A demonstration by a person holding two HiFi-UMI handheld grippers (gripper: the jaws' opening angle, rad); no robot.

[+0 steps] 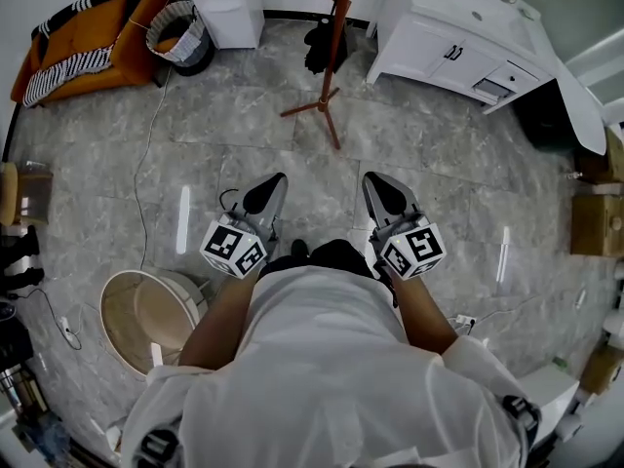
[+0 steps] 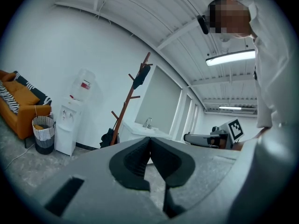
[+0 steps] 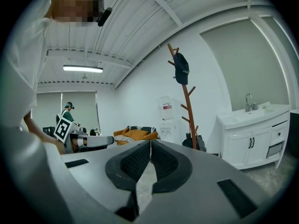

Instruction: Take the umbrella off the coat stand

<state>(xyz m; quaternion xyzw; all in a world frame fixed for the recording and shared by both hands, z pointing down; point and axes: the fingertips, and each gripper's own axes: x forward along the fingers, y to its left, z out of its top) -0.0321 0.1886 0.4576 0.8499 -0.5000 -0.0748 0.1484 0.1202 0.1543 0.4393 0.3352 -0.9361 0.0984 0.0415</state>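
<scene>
**Head view.** The left gripper (image 1: 276, 179) and right gripper (image 1: 371, 179) sit side by side at the frame's centre, held out level over the grey tiled floor (image 1: 448, 174). Both point towards the wooden coat stand (image 1: 335, 37) at upper centre and are well apart from it.

**Left gripper view.** The two dark pads meet along their whole edge, so the jaws are fully closed with nothing between them. The coat stand rises left of centre. The umbrella (image 2: 140, 76), a dark folded shape, hangs from a peg near its top. A black bundle (image 2: 108, 138) lies at its foot.

**Right gripper view.** Here too the pads are pressed together and empty. The stand is right of centre, and the umbrella hangs high on it, far beyond the jaws.

**Surroundings.** A white sink cabinet (image 1: 458, 47) stands at upper right, a water dispenser (image 1: 224, 3) at the top and an orange sofa (image 1: 88, 37) at upper left.
</scene>
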